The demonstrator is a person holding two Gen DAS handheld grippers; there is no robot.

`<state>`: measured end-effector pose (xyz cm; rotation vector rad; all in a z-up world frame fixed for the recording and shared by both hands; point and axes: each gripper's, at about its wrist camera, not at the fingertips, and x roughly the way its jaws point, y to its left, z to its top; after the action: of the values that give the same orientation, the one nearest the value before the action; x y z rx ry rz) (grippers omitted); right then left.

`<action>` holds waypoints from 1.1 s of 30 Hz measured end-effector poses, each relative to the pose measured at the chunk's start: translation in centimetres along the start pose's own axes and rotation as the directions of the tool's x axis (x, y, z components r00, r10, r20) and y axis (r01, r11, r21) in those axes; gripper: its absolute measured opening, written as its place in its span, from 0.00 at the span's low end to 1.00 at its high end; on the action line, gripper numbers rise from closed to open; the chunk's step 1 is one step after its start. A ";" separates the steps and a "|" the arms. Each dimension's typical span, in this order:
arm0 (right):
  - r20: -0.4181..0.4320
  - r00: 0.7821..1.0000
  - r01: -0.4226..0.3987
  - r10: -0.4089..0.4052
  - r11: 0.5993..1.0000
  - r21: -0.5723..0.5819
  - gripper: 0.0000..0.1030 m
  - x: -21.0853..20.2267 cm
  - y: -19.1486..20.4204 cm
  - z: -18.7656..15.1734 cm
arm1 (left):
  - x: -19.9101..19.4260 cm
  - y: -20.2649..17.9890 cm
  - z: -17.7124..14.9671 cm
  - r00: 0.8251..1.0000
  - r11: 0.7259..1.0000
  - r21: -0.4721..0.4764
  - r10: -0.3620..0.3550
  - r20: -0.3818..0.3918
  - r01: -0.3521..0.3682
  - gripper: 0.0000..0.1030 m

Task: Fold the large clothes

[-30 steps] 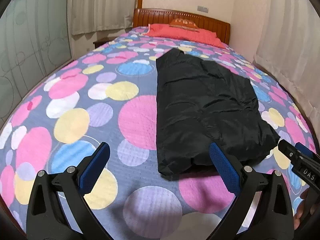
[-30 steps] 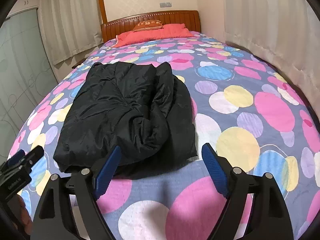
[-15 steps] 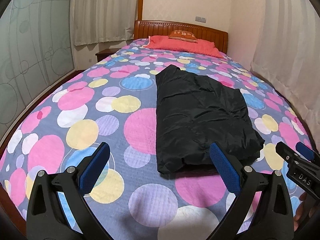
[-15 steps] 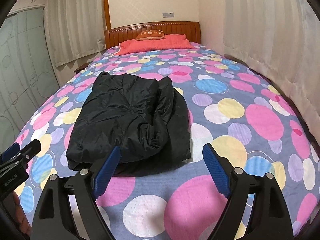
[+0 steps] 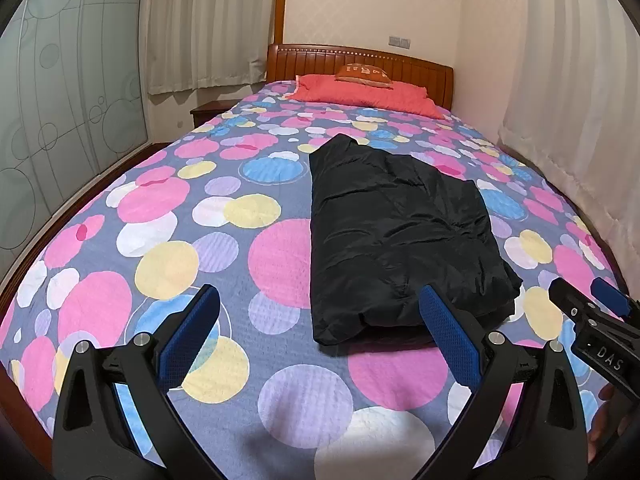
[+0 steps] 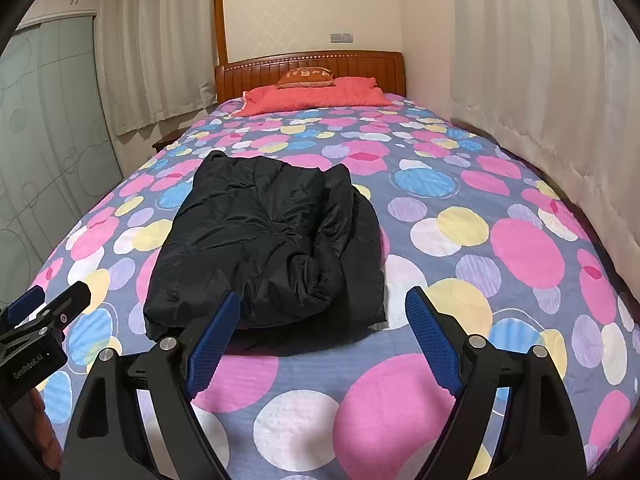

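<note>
— Left wrist view: what did it catch?
— Left gripper spread wide, holding nothing, above the dotted bedspread; the folded black jacket lay mid-bed, ahead to its right.
— And the right wrist view?
— Jacket left of center; right gripper likewise gaped wide, gripping nothing.
</note>
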<state>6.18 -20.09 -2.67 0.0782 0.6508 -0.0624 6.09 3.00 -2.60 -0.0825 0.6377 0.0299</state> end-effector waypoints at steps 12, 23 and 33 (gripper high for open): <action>-0.001 1.000 0.001 -0.001 1.000 0.001 0.81 -0.1 0.1 -0.1 | -0.3 -0.1 0.0 1.000 1.000 0.003 0.000 0.000 0.000 0.97; -0.002 1.000 0.001 -0.001 1.000 0.001 0.81 -0.1 0.3 -0.1 | -0.5 -0.2 -0.2 1.000 1.000 0.003 -0.002 -0.008 0.002 0.97; -0.003 1.000 -0.001 0.001 1.000 -0.002 0.81 -0.1 0.4 -0.2 | -0.4 -0.1 -0.2 1.000 1.000 0.001 -0.003 -0.010 0.003 0.97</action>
<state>6.04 -19.65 -2.72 0.0765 0.6534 -0.0610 5.67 2.84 -2.56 -0.0827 0.6475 0.0261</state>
